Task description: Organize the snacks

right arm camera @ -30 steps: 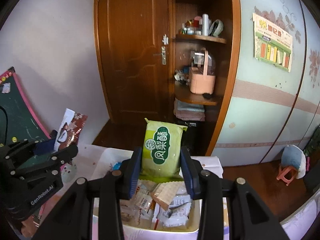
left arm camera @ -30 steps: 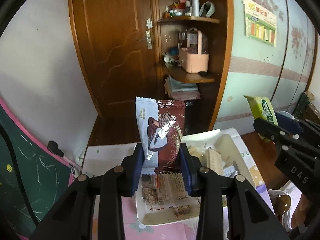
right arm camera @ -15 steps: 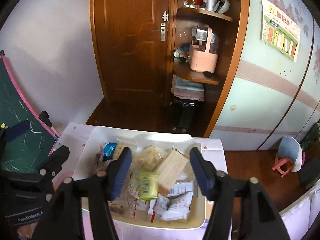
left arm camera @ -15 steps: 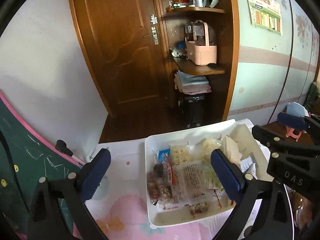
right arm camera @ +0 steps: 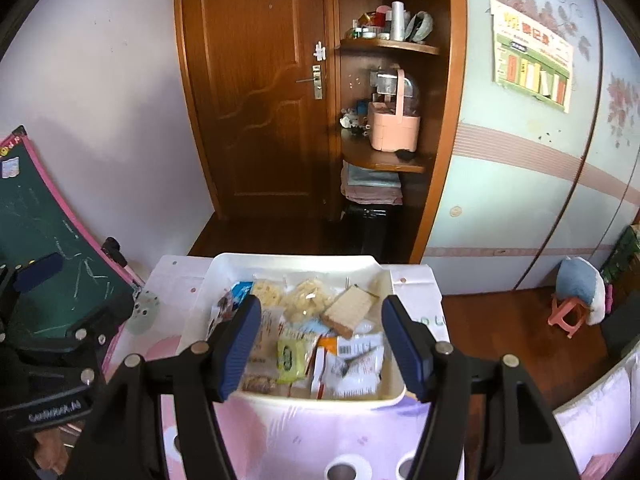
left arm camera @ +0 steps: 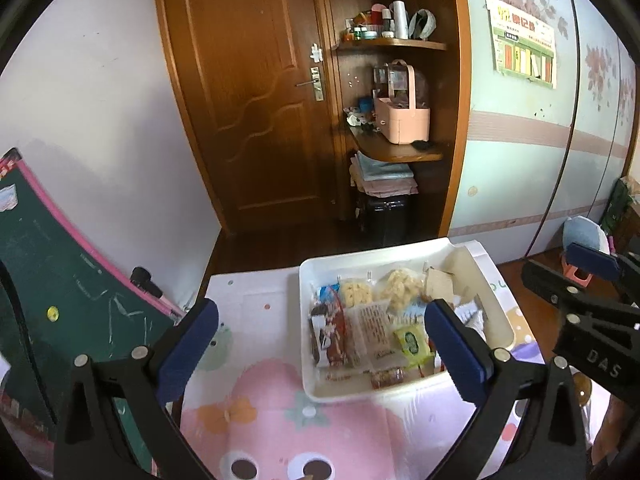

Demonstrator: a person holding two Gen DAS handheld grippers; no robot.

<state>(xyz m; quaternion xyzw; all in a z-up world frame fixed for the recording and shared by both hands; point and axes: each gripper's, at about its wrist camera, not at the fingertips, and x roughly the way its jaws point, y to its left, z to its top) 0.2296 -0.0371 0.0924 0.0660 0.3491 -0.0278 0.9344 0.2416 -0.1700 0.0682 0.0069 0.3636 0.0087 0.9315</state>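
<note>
Both claws, left (left arm camera: pixel 320 344) and right (right arm camera: pixel 320 344), now spread empty; their packets lie dropped in the white tray (right arm camera: pixel 224 272).

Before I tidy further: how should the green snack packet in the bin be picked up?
The green packet lies flat atop other wrappers in the white bin. Come from above and pinch across its short width; its long edges look free, though neighbours crowd it.
</note>
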